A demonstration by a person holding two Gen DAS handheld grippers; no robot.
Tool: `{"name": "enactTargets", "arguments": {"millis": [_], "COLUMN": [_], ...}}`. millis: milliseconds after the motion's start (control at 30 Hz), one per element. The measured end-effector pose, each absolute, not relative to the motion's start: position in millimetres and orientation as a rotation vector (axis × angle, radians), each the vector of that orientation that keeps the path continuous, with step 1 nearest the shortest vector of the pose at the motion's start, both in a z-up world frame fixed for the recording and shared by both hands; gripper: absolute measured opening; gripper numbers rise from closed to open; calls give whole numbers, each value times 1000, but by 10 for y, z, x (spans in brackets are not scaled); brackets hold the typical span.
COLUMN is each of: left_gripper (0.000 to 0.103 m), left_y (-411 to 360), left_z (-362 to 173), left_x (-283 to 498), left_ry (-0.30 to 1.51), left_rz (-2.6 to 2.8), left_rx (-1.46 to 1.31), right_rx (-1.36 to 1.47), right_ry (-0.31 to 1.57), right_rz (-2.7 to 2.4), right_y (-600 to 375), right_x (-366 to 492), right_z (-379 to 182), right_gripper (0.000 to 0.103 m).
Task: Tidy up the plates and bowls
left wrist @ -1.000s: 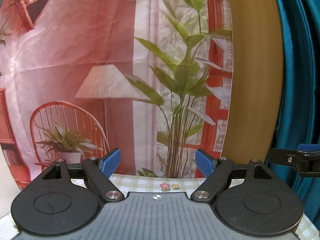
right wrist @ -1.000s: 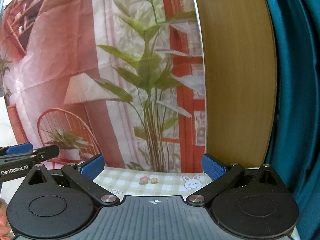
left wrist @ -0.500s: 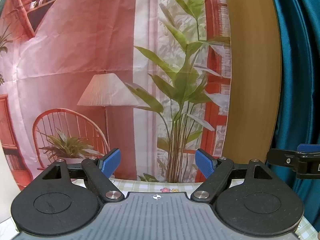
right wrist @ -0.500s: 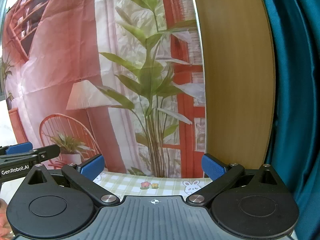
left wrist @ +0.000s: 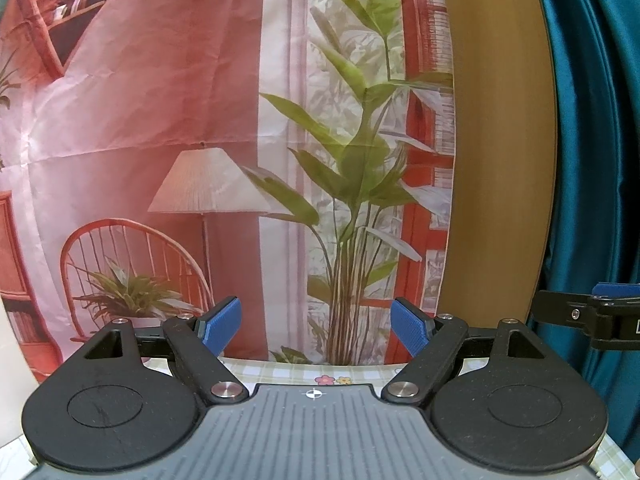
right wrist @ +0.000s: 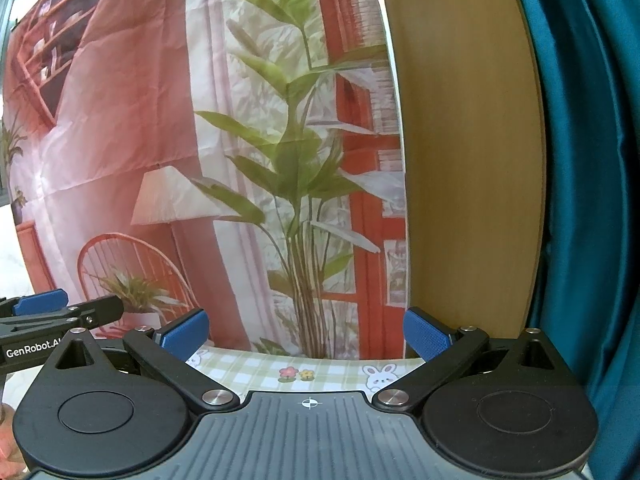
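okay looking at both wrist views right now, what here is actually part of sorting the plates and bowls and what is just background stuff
Part of the job:
- left hand-held gripper, open, nothing between its fingers
- right hand-held gripper, open, also holding nothing
- No plates or bowls show in either view.

Just around:
- checked tablecloth
- printed backdrop with lamp, chair and plant
- wooden panel
- teal curtain

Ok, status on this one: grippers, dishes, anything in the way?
Left gripper open, empty. Right gripper open, empty. No plates or bowls in view, only checked tablecloth and printed backdrop. Nothing blocking.
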State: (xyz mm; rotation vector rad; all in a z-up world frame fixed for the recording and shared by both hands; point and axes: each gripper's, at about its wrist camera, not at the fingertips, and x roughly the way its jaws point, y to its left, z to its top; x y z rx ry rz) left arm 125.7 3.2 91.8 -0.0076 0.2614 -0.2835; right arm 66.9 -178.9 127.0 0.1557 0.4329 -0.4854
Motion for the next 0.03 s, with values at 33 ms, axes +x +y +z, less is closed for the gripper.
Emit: {"name": "enactTargets", "arguments": {"millis": [33], "left_gripper": [84], "left_y": [28], "left_z": [921], "left_x": [1261], "left_ry": [262], "left_rz": [-284], "left_rx": [-7], "right_rx": [156], "right_ry": [433], "right_rz": [-485], "right_y": [-1789], "right_x": [669], "right_z": [1270], "right_gripper": [103]}}
